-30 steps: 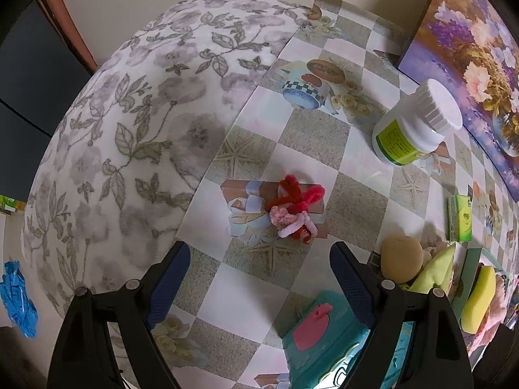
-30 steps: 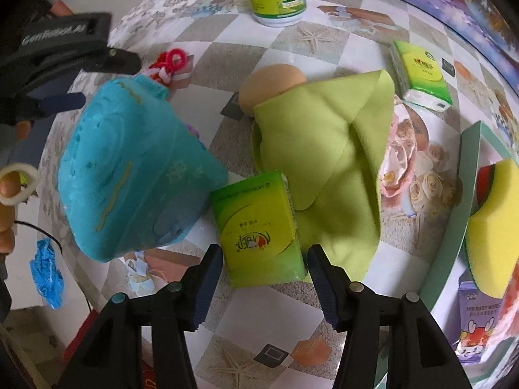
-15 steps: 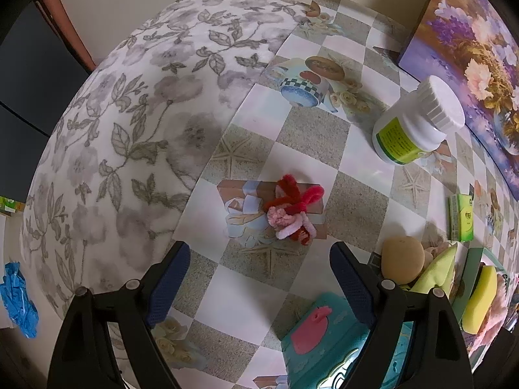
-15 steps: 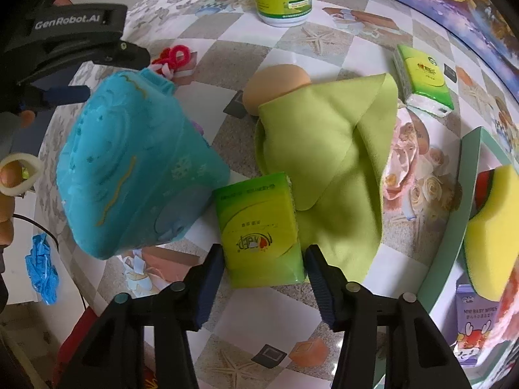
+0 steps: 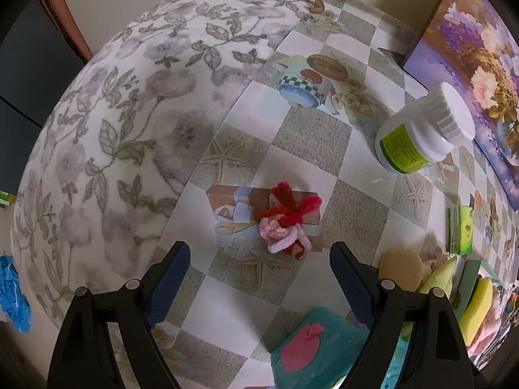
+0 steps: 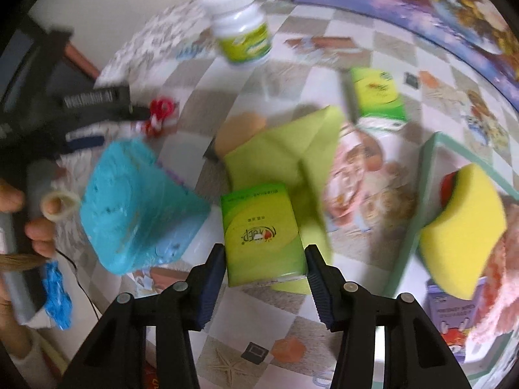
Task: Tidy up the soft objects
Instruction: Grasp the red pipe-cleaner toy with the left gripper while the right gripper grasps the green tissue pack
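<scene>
My right gripper (image 6: pixel 264 265) is shut on a green tissue pack (image 6: pixel 261 235) and holds it above the checkered table. Behind it lie a green cloth (image 6: pixel 292 149), a tan sponge ball (image 6: pixel 240 128) and a second tissue pack (image 6: pixel 376 94). A yellow sponge (image 6: pixel 464 233) lies in a green tray (image 6: pixel 421 194) at the right. My left gripper (image 5: pixel 259 275) is open and empty above a red and pink pipe-cleaner bundle (image 5: pixel 285 223). A teal pouch (image 5: pixel 318 347) lies below it and shows in the right view (image 6: pixel 133 204).
A white pill bottle (image 5: pixel 421 133) stands at the back near a flower painting (image 5: pixel 470 48). A floral cloth (image 5: pixel 113 129) covers the table's left part. A small carton (image 6: pixel 451 311) sits in the tray. A blue glove (image 5: pixel 13 291) lies on the floor.
My right gripper has closed on the green tissue pack and lifted it, moving fast, so its view is blurred. My left gripper has barely moved.
</scene>
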